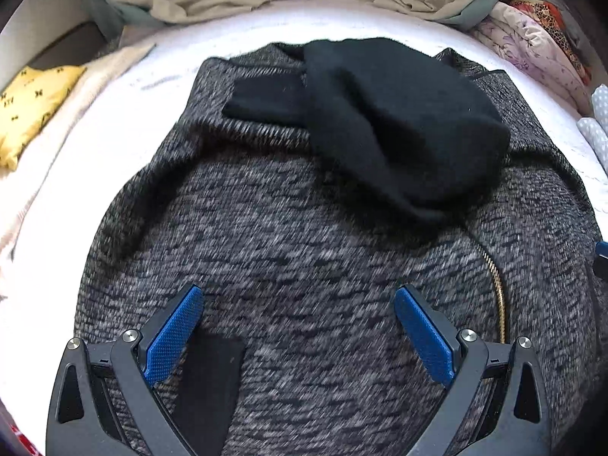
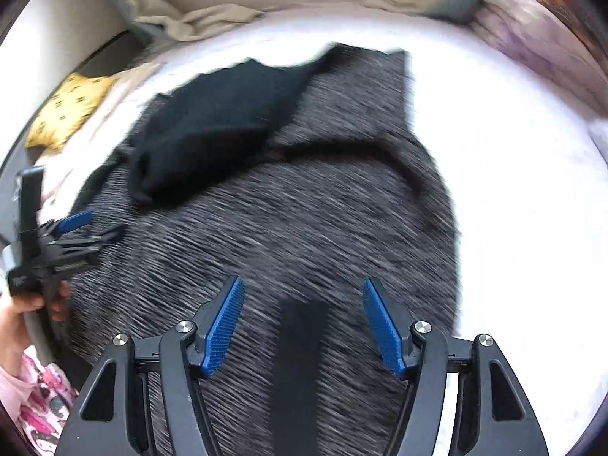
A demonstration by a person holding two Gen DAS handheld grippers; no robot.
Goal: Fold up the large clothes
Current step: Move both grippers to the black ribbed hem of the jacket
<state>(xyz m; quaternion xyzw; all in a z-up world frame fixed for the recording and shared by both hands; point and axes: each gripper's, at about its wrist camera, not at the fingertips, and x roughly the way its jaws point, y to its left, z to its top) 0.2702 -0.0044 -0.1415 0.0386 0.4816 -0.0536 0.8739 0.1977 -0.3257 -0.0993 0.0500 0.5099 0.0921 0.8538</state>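
One grey jacket (image 1: 304, 266) on white bed (image 1: 114, 133), both claws empty

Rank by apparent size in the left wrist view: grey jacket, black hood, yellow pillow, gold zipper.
1. grey jacket
2. black hood
3. yellow pillow, though it lies farther off at the fisheye edge
4. gold zipper, thin exposed strip

Both cameras look steeply down and forward along their own claws, close above the grey jacket (image 1: 288, 235) spread on the white bed (image 1: 114, 121). The left wrist view hangs over the jacket's near hem. The right wrist view sits further toward the jacket's right edge and catches the left claw (image 2: 81, 228) at its left. Both share the jacket, its black hood (image 2: 212, 121) and the yellow pillow (image 2: 68, 110) beyond the jacket.
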